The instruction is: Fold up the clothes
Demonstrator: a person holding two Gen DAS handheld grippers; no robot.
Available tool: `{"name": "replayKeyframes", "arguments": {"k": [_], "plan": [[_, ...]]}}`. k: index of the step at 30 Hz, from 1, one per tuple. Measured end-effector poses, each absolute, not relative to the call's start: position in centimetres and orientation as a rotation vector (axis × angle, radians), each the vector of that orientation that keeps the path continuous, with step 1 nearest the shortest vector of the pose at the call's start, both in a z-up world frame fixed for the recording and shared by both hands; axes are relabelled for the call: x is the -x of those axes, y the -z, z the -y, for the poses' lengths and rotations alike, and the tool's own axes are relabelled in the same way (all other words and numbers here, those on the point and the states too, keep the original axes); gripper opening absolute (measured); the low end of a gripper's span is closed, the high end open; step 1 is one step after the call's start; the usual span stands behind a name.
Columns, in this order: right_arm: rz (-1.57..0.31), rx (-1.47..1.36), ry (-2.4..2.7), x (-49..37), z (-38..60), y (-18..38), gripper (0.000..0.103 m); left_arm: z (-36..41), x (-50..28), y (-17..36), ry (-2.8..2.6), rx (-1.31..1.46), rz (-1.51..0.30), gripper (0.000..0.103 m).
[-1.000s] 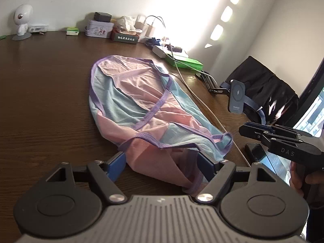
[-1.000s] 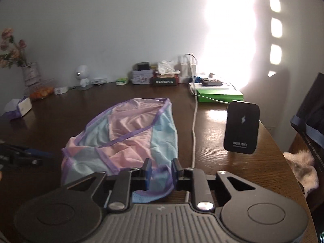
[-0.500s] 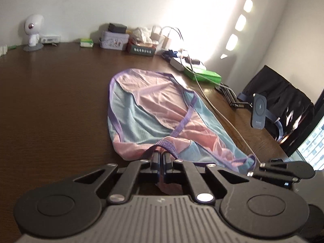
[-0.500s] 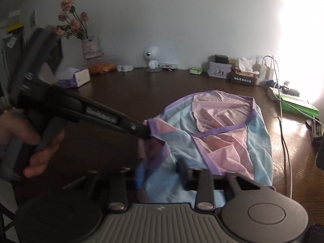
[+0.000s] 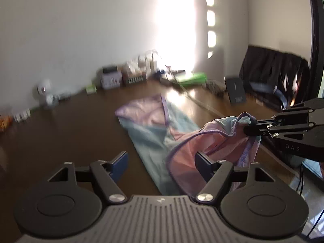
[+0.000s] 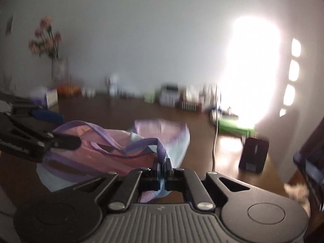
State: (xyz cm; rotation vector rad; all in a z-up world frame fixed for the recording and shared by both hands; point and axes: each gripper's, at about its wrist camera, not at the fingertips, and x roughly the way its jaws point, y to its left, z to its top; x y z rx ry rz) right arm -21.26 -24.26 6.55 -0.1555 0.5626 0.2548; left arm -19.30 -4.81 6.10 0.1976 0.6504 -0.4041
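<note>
The pink/blue garment (image 5: 154, 129) lies lengthwise on the dark wood table (image 5: 66, 133), far end flat, near purple-trimmed edge lifted at the R side. R gripper (image 6: 162, 165) is clamped tight on the purple hem. L gripper (image 5: 161, 162) has just been opening; jaws stand wide, its R finger against loose cloth, nothing pinched. Bare tabletop is seen to the L of the garment; a white cable (image 6: 215, 141) & black charger stand (image 6: 254, 155) lie near its R edge, clutter along the wall.
</note>
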Motion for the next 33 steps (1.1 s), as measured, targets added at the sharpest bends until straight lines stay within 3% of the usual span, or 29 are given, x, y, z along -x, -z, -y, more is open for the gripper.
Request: {"name": "replayKeyframes", "arguments": {"k": [3,5,6,7,10,11,12,13,14,16,18,21,24,27,28,31,33], "plan": [[-0.664,0.241,-0.272,23.7,23.6,-3.7,0.007,3.6,20.9,-3.7,0.419,-0.133,-0.749,0.065],[-0.609,0.288,-0.311,25.3,23.2,-4.3,0.022,2.4,21.2,-3.5,0.420,-0.055,-0.782,0.065],[-0.578,0.313,-0.330,25.9,22.9,-4.7,0.034,1.9,21.3,-3.5,0.420,-0.014,-0.798,0.065],[-0.547,0.345,-0.351,26.3,22.7,-5.1,0.038,1.6,21.2,-3.7,0.420,0.013,-0.814,0.065],[-0.503,0.503,-0.421,25.6,20.8,-5.4,0.038,2.3,21.0,-3.8,0.435,0.054,-0.829,0.061],[-0.507,0.542,-0.446,24.8,20.1,-5.2,0.037,2.9,20.7,-3.6,0.440,0.050,-0.837,0.045],[-0.516,0.577,-0.468,24.0,19.4,-5.0,0.035,3.6,20.4,-3.4,0.444,0.044,-0.845,0.017],[-0.535,0.602,-0.480,23.1,18.7,-4.5,0.035,4.2,20.1,-3.2,0.448,0.037,-0.853,0.005],[-0.552,0.626,-0.488,22.4,18.1,-4.0,0.034,4.5,19.9,-3.1,0.446,0.032,-0.846,0.002],[-0.577,0.658,-0.501,21.2,17.3,-3.0,0.027,3.9,19.1,-3.6,0.413,0.030,-0.803,0.002],[-0.586,0.671,-0.526,20.8,16.6,-2.4,0.027,3.0,18.3,-5.6,0.365,-0.007,-0.716,0.002],[-0.558,0.618,-0.485,20.0,16.1,-2.7,0.009,2.0,17.5,-9.6,0.322,-0.084,-0.586,0.002],[-0.524,0.596,-0.450,19.8,15.6,-3.2,0.010,1.9,18.2,-12.3,0.358,-0.144,-0.521,0.002],[-0.502,0.599,-0.444,20.3,15.2,-3.4,0.009,2.6,18.9,-10.8,0.354,-0.170,-0.560,0.003],[-0.490,0.618,-0.420,20.6,15.2,-3.2,0.003,2.8,18.9,-9.6,0.333,-0.167,-0.593,0.005],[-0.412,0.603,-0.355,22.4,15.8,-4.5,0.003,3.5,19.8,-6.4,0.283,-0.143,-0.692,0.020],[-0.357,0.564,-0.325,23.8,16.6,-6.0,0.003,4.2,21.3,-5.4,0.284,-0.125,-0.706,0.040]]}}
